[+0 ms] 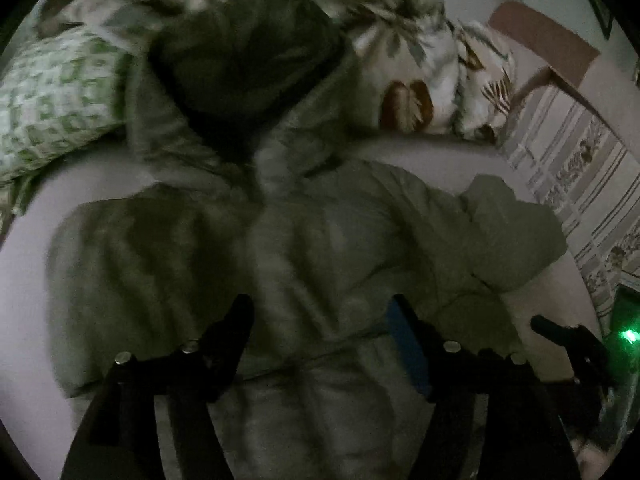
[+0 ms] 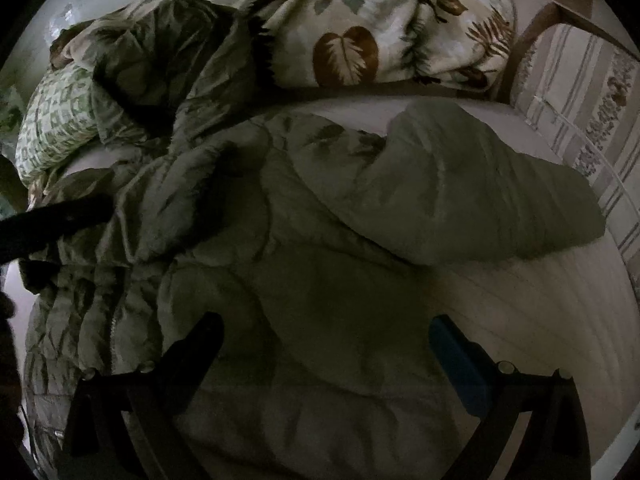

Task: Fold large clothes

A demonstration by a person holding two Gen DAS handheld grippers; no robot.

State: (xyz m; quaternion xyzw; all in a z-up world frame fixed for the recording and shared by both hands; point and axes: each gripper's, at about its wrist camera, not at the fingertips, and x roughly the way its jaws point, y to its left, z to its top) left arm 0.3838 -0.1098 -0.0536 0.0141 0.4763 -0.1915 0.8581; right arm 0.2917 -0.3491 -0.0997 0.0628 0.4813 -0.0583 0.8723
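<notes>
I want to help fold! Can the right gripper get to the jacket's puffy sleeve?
Probably yes. The right gripper is open above the green jacket, and nothing lies between it and the sleeve spread on the bed.

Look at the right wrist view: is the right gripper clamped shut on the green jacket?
No: the right gripper has its fingers spread wide above the green jacket, with no fabric pinched between them.

Olive-green jacket (image 2: pixel 320 240), leaf-print blanket (image 2: pixel 380 40), green-checked pillow (image 1: pixel 56 96).

a home bedroom (dim): bed (image 2: pixel 520 300), pillow (image 2: pixel 56 136), leaf-print blanket (image 2: pixel 360 40).
</notes>
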